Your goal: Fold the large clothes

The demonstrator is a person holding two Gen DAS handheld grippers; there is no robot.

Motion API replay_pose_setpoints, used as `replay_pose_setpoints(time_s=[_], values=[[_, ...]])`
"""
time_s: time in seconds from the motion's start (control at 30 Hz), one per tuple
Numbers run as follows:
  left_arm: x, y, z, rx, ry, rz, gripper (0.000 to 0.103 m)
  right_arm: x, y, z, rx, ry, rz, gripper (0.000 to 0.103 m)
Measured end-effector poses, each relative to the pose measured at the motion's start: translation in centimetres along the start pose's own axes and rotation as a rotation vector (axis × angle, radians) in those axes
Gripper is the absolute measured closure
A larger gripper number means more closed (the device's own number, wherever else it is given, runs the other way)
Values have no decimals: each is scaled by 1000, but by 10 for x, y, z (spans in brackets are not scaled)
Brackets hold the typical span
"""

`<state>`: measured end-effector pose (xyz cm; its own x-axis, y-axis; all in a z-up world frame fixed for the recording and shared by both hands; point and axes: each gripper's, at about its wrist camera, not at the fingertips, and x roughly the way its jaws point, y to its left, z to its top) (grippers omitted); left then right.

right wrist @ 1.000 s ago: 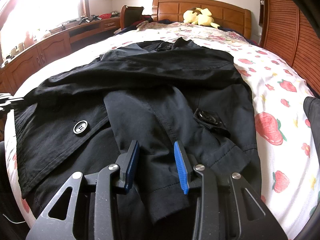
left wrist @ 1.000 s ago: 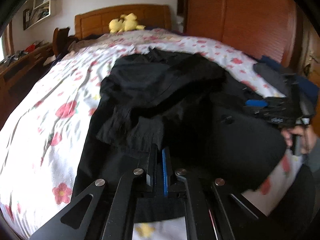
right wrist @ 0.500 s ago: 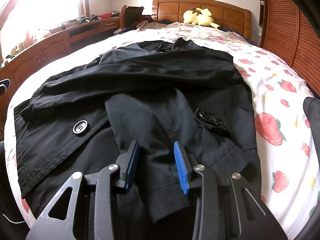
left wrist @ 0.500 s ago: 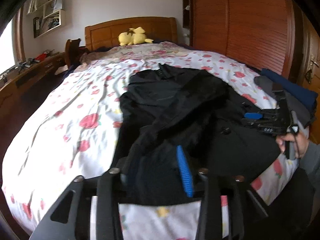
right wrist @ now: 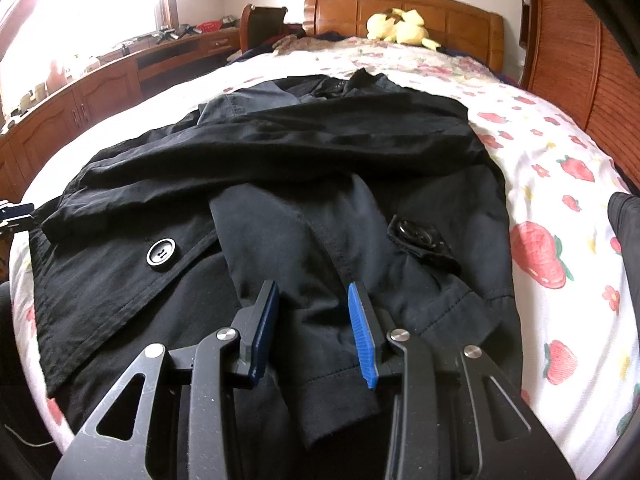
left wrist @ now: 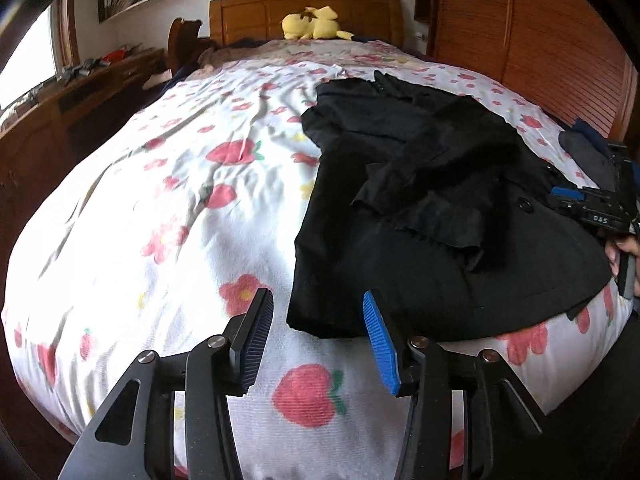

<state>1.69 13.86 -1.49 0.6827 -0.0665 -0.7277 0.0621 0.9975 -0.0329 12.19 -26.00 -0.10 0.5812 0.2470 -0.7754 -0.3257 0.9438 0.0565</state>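
Black coat (left wrist: 420,200) is what the whole scene's about: it's lying on the right half of a bed (left wrist: 160,200) with a white sheet printed in red strawberries and flowers, and the left half of that sheet is bare. Over on the left side, the left gripper (left wrist: 318,344) hovers above the sheet at the foot end, right at the coat's near-left corner; its jaws are opening and nothing is between them, the cloth corner sits just past the tips. Moving across, the coat has one sleeve folded over its front, and a big button (right wrist: 161,253) shows on the flap near the middle, with a dark strap with a buckle (right wrist: 420,240) further right. The right gripper (right wrist: 314,332) is partly open with the folded sleeve cuff running up between its jaws, but I honestly can't tell if the pads are pinching the fabric or just straddling it. A hand (left wrist: 624,248) holds that gripper at the bed's right edge. Up by the wooden headboard (right wrist: 400,12) there's a yellow plush toy (right wrist: 398,26).
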Motion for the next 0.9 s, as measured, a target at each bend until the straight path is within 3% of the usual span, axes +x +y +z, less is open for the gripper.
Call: replay_pose_setpoints(time_s=[0.13, 0.4, 0.6, 0.7, 0.73, 0.83, 0.9], values=[[5, -2, 2, 10, 8, 3, 54, -20, -1, 0, -7, 13, -16, 66], [10, -2, 3, -3, 21, -4, 53, -71, -28, -38, 38, 71, -35, 61], [8, -2, 4, -2, 24, -4, 52, -79, -44, -55, 46, 167, -81, 60], [9, -2, 4, -5, 24, -3, 51, -70, -50, -58, 39, 216, -172, 59], [9, -3, 4, -7, 25, -3, 51, -66, -53, -58, 46, 228, -190, 54], [9, -3, 4, -8, 26, -1, 51, -60, -72, -58, 105, 258, -212, 23], [9, -3, 4, -8, 28, -2, 51, -59, -80, -59, 137, 264, -184, 21]])
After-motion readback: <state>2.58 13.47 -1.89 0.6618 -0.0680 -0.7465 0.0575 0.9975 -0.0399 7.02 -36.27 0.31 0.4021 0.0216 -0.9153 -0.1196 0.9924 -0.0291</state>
